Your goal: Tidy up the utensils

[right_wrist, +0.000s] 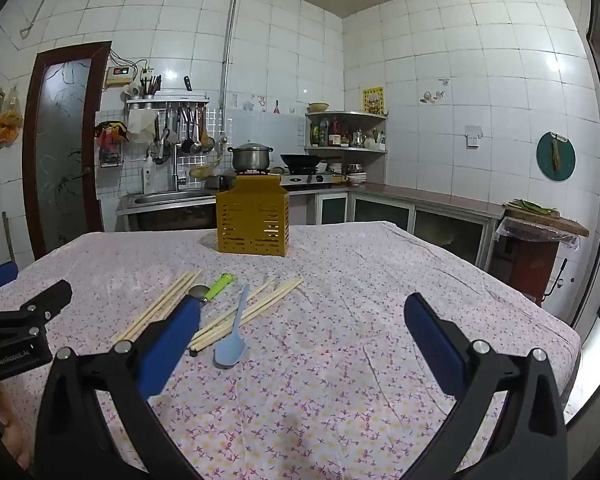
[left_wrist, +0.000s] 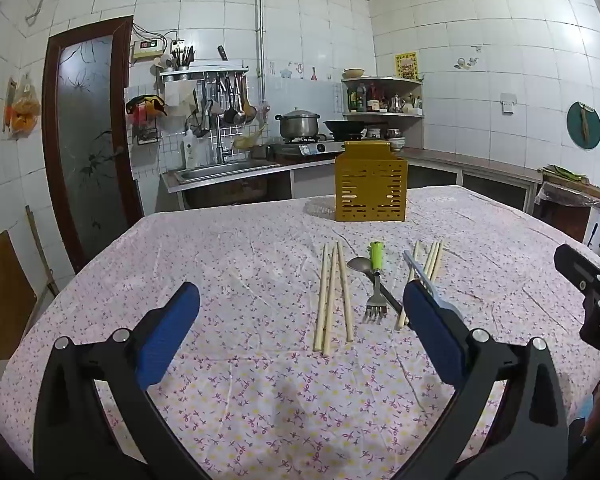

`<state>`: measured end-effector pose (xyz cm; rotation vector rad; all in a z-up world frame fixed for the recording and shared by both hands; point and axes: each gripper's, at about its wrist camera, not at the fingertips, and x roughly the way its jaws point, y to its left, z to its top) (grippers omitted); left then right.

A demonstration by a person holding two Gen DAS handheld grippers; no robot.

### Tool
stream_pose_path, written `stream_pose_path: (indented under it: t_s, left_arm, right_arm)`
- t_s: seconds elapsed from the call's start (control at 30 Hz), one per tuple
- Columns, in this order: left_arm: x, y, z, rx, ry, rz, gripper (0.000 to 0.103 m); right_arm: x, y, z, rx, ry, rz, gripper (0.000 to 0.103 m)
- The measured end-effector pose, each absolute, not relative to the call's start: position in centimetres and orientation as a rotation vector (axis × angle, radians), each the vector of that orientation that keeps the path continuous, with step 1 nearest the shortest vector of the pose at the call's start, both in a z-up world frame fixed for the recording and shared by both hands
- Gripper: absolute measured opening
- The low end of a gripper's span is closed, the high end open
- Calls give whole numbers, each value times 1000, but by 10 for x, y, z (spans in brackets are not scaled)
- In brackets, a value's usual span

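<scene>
Floral tablecloth bears loose chopsticks before a yellow holder.

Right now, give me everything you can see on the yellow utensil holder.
The yellow utensil holder is a boxy, upright caddy, apparently plastic or painted metal, with rows of short horizontal slots cut through its front wall and a raised back panel above the rim. It stands on the far part of the floral tablecloth, beyond the loose chopsticks, spoons and fork, touching none of them. Pale stick-like shapes show through the lower slots; its contents are otherwise hidden. Neither gripper is near it.
</scene>
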<state>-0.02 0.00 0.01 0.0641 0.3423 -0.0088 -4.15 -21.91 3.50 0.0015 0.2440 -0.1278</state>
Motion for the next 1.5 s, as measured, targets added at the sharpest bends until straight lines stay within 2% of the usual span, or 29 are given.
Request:
stream_pose_path:
  t_s: [1.5]
  left_arm:
    - [6, -5, -10, 100, 372, 13, 98]
  right_arm:
    - [-33, -223, 21, 5, 297, -125, 99]
